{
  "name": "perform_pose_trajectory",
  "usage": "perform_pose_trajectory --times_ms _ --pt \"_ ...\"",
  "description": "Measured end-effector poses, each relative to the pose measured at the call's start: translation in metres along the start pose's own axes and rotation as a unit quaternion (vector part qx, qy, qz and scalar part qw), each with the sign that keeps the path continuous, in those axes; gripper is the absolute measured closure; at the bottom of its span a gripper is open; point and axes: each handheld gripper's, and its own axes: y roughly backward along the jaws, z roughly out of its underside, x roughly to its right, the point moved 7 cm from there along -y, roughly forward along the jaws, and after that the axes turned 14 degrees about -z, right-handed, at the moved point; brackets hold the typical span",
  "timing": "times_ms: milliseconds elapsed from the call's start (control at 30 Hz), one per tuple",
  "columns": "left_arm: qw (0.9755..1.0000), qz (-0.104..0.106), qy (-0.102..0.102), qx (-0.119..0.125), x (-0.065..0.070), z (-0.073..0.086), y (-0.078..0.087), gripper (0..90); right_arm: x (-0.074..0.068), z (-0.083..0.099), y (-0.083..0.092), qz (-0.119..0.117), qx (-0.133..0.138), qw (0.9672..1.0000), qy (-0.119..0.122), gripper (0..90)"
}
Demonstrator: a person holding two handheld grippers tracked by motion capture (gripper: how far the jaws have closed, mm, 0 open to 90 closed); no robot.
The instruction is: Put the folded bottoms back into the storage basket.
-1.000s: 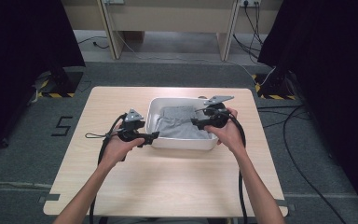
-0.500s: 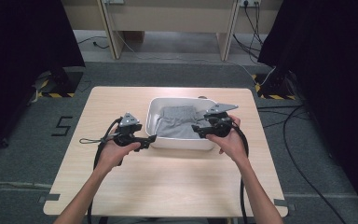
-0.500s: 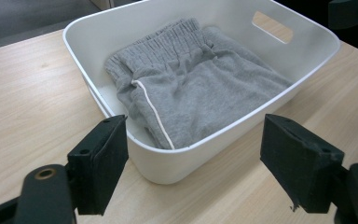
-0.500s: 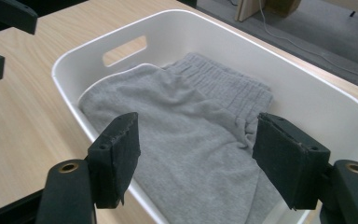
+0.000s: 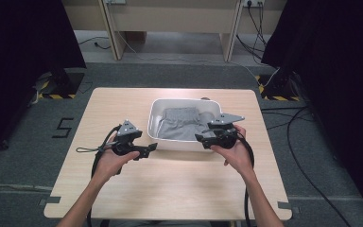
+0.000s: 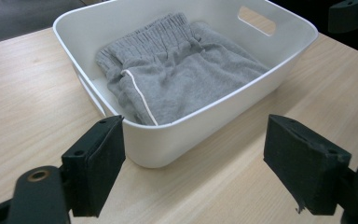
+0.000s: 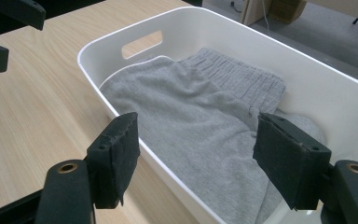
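Observation:
A white plastic basin [image 5: 152, 118] stands on the far middle of the wooden table [image 5: 170, 189]. A folded grey garment [image 5: 182, 126] with a ribbed waistband lies inside it. My left gripper [image 5: 151, 147] sits low over the table just outside the basin's near left corner. Its jaws have just been opening and hold nothing. In the left gripper view the basin wall [image 6: 191, 135] and the garment [image 6: 182, 79] lie ahead of the left gripper [image 6: 198, 172]. My right gripper [image 5: 201, 138] hovers open at the basin's near right rim [image 7: 102, 100], above the garment [image 7: 191, 116].
Bare tabletop stretches to the left of the basin and along the near edge. Cables [image 5: 307, 156] trail over the grey floor on the right. Black curtains [image 5: 23, 42] hang on both sides, and wooden furniture legs [image 5: 111, 33] stand beyond the table.
Both hands have drawn back from the basin toward the near edge. The left gripper's jaws stand a little wider. The garment stays in the basin.

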Motion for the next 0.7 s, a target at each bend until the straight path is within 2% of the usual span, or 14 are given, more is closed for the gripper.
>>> perform_pose_trajectory --times_ms 367,400,433,533,567,633,700 --pt "0.9999 0.0 0.01 0.006 -0.003 0.013 0.01 19.7 -0.015 0.015 0.003 0.005 0.002 0.9999 0.011 31.4" --pt "0.9999 -0.002 0.009 0.006 -0.004 0.014 0.01 19.6 -0.016 0.017 0.003 0.004 0.005 0.9999 0.01 31.4" --pt "0.9999 -0.004 0.009 0.006 -0.005 0.016 0.011 19.5 -0.018 0.021 0.003 -0.001 0.019 0.9998 0.003 31.3" --pt "0.9999 -0.007 0.008 0.009 -0.006 0.019 0.014 19.5 -0.02 0.027 0.002 -0.003 0.005 0.9999 0.009 31.2" --pt "0.9999 -0.008 0.009 0.009 -0.007 0.02 0.015 19.5 -0.021 0.028 0.002 -0.001 0.01 0.9999 0.007 31.3" --pt "0.9999 -0.009 0.01 0.008 -0.008 0.024 0.015 19.5 -0.024 0.036 0.0 -0.003 -0.002 0.9999 0.014 31.2" --pt "0.9999 -0.009 0.008 0.006 -0.007 0.026 0.015 19.5 -0.024 0.038 0.001 -0.001 -0.001 0.9999 0.013 31.2"
